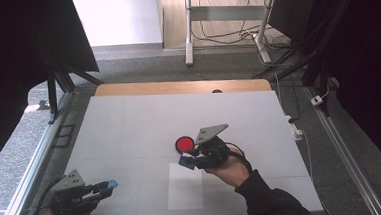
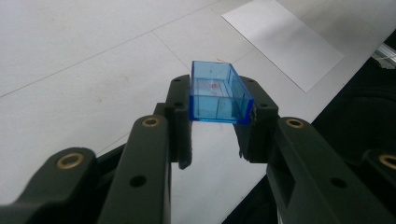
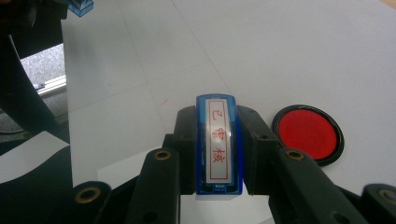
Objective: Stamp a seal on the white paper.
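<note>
While the left gripper (image 1: 108, 185) sits low at about seven o'clock on the white table (image 1: 129, 126), its jaws are clamped on a clear blue cap (image 2: 217, 93), a hollow rectangular cover held by its two long sides with the open end facing away from the hand. Seen in the left gripper view, the cap hangs clear above the table surface, and a faint red mark shows through its floor. Beyond it, toward one o'clock in that view, lies a white sheet of paper (image 2: 285, 39), flat on the table and well apart from the cap.

Further right in the high view, the same sheet of paper (image 1: 185, 185) lies near six o'clock, between the two hands. Just above its upper right corner the right gripper (image 1: 186, 161) points toward nine o'clock, its jaws closed on a blue stamp (image 3: 218, 144). That stamp is gripped by its long sides, and its pale label with red characters faces the right gripper's camera. Its front end hovers over the table just beside the paper's far edge.

At about two o'clock from the stamp in the right gripper view rests a round red ink pad (image 3: 308, 134) in a black rim, flat on the table, near the gripper's jaw but apart from the stamp.
</note>
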`<state>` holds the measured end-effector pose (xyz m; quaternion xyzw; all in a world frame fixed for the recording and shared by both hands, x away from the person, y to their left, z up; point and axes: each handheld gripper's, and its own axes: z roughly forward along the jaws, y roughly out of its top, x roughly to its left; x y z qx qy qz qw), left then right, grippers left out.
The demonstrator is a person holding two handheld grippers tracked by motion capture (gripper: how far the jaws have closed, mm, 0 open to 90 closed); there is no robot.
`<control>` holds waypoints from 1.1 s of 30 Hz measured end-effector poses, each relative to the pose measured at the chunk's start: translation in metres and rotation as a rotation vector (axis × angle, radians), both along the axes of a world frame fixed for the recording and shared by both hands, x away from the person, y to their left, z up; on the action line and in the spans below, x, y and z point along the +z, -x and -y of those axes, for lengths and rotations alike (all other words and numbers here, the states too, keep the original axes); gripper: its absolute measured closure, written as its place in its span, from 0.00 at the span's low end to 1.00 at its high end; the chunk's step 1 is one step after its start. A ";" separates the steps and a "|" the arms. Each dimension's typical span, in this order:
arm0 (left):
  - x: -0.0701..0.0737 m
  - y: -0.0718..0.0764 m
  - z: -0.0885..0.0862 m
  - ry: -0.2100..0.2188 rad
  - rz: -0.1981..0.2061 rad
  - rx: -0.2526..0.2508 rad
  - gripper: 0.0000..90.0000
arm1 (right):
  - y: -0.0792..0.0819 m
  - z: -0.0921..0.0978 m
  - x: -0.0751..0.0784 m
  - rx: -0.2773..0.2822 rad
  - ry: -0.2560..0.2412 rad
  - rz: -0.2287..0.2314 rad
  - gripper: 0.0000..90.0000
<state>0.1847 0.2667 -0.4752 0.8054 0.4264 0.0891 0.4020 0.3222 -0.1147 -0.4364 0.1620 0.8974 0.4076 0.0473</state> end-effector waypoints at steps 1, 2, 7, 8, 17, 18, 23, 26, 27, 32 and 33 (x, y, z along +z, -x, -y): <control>0.000 0.000 0.000 -0.002 0.000 -0.001 0.76 | 0.001 0.000 -0.001 0.006 0.000 0.004 0.79; 0.000 0.000 0.000 -0.003 -0.001 -0.001 0.76 | 0.003 0.001 -0.001 0.011 0.001 0.004 0.79; 0.000 0.000 0.000 0.002 -0.001 -0.001 0.76 | 0.007 0.002 -0.005 0.007 0.002 0.001 0.79; 0.000 0.000 0.000 0.001 0.000 -0.001 0.76 | 0.007 0.003 -0.006 0.007 0.007 -0.005 0.79; 0.000 0.000 0.000 0.000 -0.001 -0.001 0.76 | 0.012 0.001 -0.017 0.022 0.045 -0.016 0.79; 0.000 0.000 0.000 0.000 -0.001 -0.001 0.76 | 0.012 0.001 -0.018 0.027 0.048 -0.011 0.79; 0.000 0.000 0.000 0.000 -0.002 -0.002 0.76 | 0.014 -0.002 -0.025 0.034 0.059 -0.014 0.79; 0.000 0.000 0.000 0.001 -0.002 -0.003 0.76 | 0.014 -0.004 -0.029 0.043 0.075 -0.011 0.79; 0.000 0.000 0.000 0.001 -0.003 -0.002 0.76 | 0.014 -0.005 -0.030 0.042 0.077 -0.015 0.79; 0.000 0.000 0.000 0.001 -0.003 -0.003 0.76 | 0.014 -0.008 -0.038 0.050 0.107 -0.012 0.79; 0.000 -0.001 0.000 0.000 -0.003 -0.003 0.76 | 0.014 -0.009 -0.039 0.047 0.110 -0.013 0.79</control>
